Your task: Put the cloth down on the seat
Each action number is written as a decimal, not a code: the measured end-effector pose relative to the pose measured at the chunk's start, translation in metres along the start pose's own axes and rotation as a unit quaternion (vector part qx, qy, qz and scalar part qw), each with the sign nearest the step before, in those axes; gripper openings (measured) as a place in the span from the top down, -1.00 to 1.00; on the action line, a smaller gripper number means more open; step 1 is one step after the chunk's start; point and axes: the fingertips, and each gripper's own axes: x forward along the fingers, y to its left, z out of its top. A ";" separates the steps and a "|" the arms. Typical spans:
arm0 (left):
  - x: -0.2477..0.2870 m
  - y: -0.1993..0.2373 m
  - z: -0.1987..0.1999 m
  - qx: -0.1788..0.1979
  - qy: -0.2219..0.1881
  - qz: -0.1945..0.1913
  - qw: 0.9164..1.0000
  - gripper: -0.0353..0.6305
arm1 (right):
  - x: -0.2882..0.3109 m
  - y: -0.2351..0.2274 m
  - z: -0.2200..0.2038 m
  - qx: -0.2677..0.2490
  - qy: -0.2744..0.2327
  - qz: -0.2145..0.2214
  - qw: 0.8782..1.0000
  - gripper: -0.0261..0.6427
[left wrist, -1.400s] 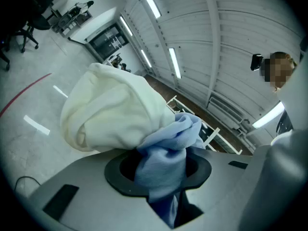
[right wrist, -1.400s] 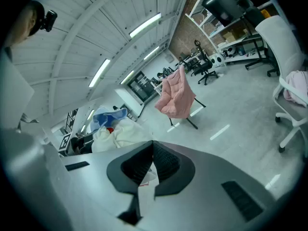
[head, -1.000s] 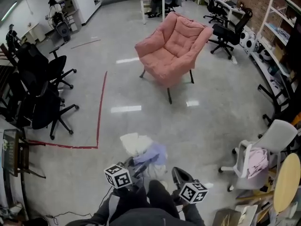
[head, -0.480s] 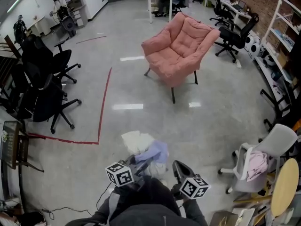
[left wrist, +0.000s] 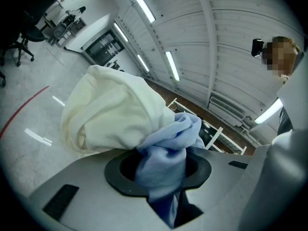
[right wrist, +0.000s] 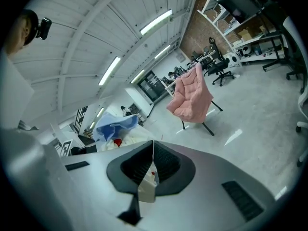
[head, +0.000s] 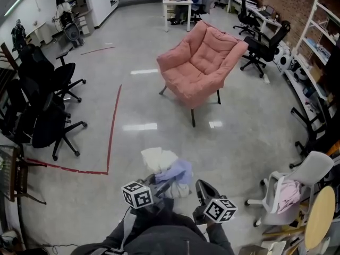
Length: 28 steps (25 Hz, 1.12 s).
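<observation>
- The pink armchair (head: 204, 62) stands at 12 o'clock across open floor (head: 143, 105), well apart from the person; its seat (head: 186, 84) is bare.
- Black office chairs (head: 45, 116) crowd the 9 o'clock side. A white chair (head: 297, 179) draped with a pink garment sits at 4 o'clock.
- The cloth (head: 169, 169), a cream and blue bundle, hangs at 6 o'clock, just ahead of the person and off the floor. The task looks barely begun, since the whole walk remains.
- The left gripper (left wrist: 161, 174) is clamped on the blue part, and the cream bulk bulges loose above its jaws.
- The right gripper (right wrist: 152, 167) has its jaws pressed together on a small pale scrap, seemingly a corner of the same bundle.
- Risks:
  - The loose cream mass could slide out during the walk, because only the blue fold is firmly pinched.
  - A trailing end might drag or snag on a chair leg.
  - A release made short of 12 o'clock would drop the cloth on the floor or an armrest.
</observation>
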 end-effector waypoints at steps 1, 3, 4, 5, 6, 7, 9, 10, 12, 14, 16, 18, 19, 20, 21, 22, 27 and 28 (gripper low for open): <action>0.006 0.005 0.007 0.002 0.002 0.000 1.000 0.49 | 0.009 0.000 0.007 0.000 -0.001 0.000 1.000 0.89; 0.016 0.015 0.023 0.007 0.003 -0.001 1.000 0.49 | 0.028 0.000 0.022 -0.003 -0.003 0.003 1.000 0.89; 0.021 0.020 0.031 0.009 0.002 -0.003 1.000 0.49 | 0.038 0.000 0.029 -0.005 -0.003 0.005 1.000 0.89; 0.026 0.024 0.039 0.009 0.000 -0.004 1.000 0.49 | 0.048 0.000 0.036 -0.007 -0.003 0.007 1.000 0.89; 0.031 0.029 0.046 0.008 -0.002 -0.005 1.000 0.49 | 0.058 -0.001 0.042 -0.007 -0.003 0.009 1.000 0.89; 0.035 0.034 0.052 0.008 -0.004 -0.005 1.000 0.49 | 0.068 -0.001 0.048 -0.007 -0.003 0.011 1.000 0.89; 0.041 0.045 0.066 0.010 -0.004 -0.005 1.000 0.49 | 0.087 0.001 0.057 -0.008 -0.002 0.014 1.000 0.89; 0.043 0.050 0.075 0.013 -0.005 -0.004 1.000 0.49 | 0.097 0.003 0.063 -0.010 -0.002 0.015 1.000 0.89; 0.048 0.062 0.091 0.017 -0.007 -0.001 1.000 0.50 | 0.115 0.006 0.072 -0.011 -0.002 0.017 1.000 0.89; 0.052 0.071 0.105 0.018 -0.010 0.000 1.000 0.49 | 0.131 0.011 0.078 -0.010 0.001 0.020 1.000 0.89; 0.054 0.079 0.116 0.018 -0.011 -0.001 1.000 0.49 | 0.144 0.013 0.082 -0.012 0.004 0.022 1.000 0.89; 0.056 0.086 0.124 0.017 -0.014 -0.002 1.000 0.49 | 0.155 0.015 0.084 -0.010 0.006 0.022 1.000 0.89; 0.056 0.090 0.127 0.015 -0.015 -0.001 1.000 0.49 | 0.160 0.017 0.085 -0.008 0.007 0.023 1.000 0.89; 0.056 0.095 0.130 0.012 -0.017 -0.001 1.000 0.49 | 0.166 0.018 0.085 -0.007 0.009 0.024 1.000 0.89; 0.055 0.099 0.133 0.009 -0.018 -0.001 1.000 0.49 | 0.171 0.020 0.085 -0.008 0.011 0.024 1.000 0.89; 0.055 0.103 0.135 0.007 -0.018 -0.001 1.000 0.49 | 0.176 0.020 0.084 -0.009 0.013 0.023 1.000 0.89; 0.052 0.126 0.144 0.005 -0.018 0.002 1.000 0.49 | 0.197 0.016 0.080 -0.005 0.016 0.007 1.000 0.89; 0.051 0.130 0.145 0.006 -0.018 0.003 1.000 0.49 | 0.200 0.014 0.080 -0.003 0.013 0.003 1.000 0.89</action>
